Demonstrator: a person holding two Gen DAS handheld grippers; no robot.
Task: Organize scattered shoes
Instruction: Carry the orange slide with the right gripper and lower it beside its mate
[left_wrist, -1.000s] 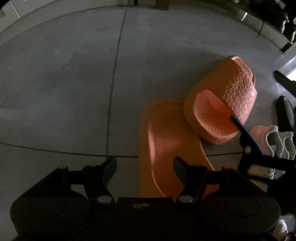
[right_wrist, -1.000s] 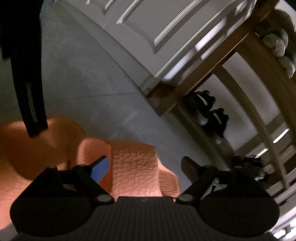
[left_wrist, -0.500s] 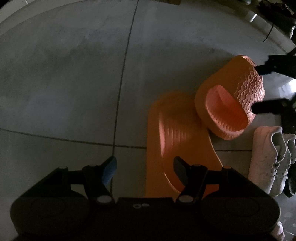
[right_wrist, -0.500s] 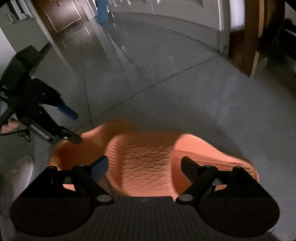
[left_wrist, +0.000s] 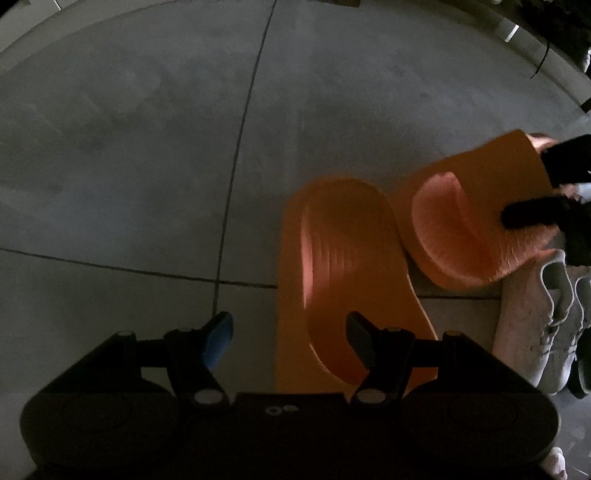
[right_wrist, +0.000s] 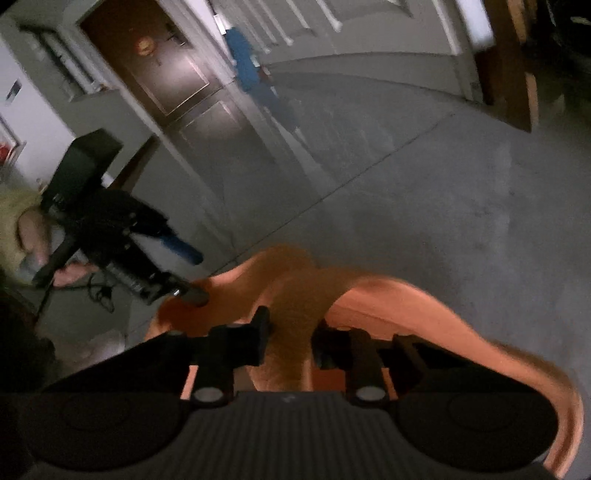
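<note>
One orange slide (left_wrist: 343, 266) lies flat on the grey floor. My left gripper (left_wrist: 288, 328) points straight down over its heel end, open, with the right finger above the footbed and the left finger over bare floor. A second orange slide (left_wrist: 461, 221) stands tilted beside the first. My right gripper (right_wrist: 291, 325) is closing its jaws on this slide's textured strap (right_wrist: 291, 295), and the pads press it from both sides. In the left wrist view the right gripper (left_wrist: 543, 188) shows as two black fingers across that strap.
White sneakers (left_wrist: 535, 317) lie right of the slides. A wooden shoe rack post (right_wrist: 509, 66) stands at the far right, with white panelled doors behind. The person's hand (right_wrist: 33, 236) holds the left gripper (right_wrist: 184, 273) at the left. Bare tiled floor stretches left and ahead.
My right gripper swung round from facing the shoe rack to the tilted slide and closed on its strap. The left gripper stayed open over the flat slide.
</note>
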